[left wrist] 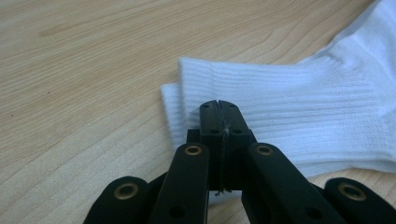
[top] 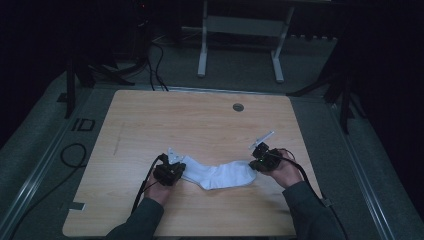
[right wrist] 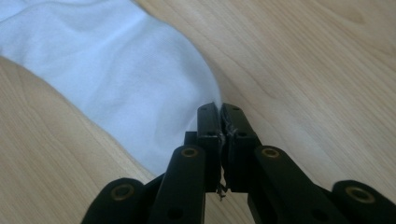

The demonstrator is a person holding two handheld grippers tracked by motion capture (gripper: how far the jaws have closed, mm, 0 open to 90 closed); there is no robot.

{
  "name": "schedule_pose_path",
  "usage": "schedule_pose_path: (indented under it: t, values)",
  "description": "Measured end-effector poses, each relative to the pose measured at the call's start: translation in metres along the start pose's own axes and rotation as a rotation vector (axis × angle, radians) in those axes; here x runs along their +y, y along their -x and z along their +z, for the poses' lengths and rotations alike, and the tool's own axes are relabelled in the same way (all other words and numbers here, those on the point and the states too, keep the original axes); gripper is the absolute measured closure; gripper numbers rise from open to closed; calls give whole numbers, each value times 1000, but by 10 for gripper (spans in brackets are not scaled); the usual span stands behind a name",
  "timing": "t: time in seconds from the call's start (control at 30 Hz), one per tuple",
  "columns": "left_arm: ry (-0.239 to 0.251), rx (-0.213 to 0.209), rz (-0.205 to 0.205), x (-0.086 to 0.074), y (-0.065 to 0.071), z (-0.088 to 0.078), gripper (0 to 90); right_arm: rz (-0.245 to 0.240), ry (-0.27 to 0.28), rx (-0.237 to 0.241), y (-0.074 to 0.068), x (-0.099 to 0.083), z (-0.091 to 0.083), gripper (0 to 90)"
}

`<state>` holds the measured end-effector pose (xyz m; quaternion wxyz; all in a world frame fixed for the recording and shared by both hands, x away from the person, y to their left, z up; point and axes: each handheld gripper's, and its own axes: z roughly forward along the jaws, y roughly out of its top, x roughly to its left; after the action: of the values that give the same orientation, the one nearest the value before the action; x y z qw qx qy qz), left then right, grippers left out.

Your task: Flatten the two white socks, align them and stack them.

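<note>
Lying flat near the table's front edge, white sock, unbranded, no legible writing, left gripper clamped on ribbed cuff, right gripper clamped on toe.

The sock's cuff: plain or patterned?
White with fine ribbing on the sock; clearest in the left gripper view.
</note>
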<state>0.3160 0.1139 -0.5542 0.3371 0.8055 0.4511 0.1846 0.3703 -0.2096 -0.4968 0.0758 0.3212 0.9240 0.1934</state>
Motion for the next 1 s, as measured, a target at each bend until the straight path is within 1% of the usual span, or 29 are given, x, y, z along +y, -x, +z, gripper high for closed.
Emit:
schedule_pose_path:
  t: [0.07, 0.2, 0.33, 0.43, 0.6, 0.83, 1.0]
  values:
    - [2, -2, -3, 0, 0, 0, 896, -8, -8, 3, -2, 1, 5, 840]
    - [6, -13, -3, -1, 0, -1, 856, -17, -24, 10, -6, 3, 13, 750]
    - [17, -13, -4, 0, 1, -3, 827, -12, -1, 4, -5, 3, 8, 677]
    - [26, 0, -3, 0, 0, -6, 809, -1, 28, -4, -2, 3, 1, 627]
    - [38, 15, -18, 1, -6, -11, 797, 18, 55, -12, 3, 1, -6, 591]
    - [53, 35, -47, 0, -16, -17, 773, 48, 80, -24, 9, 0, -8, 572]
    - [54, 46, -61, 0, -22, -21, 770, 74, 100, -34, 13, 0, -10, 567]
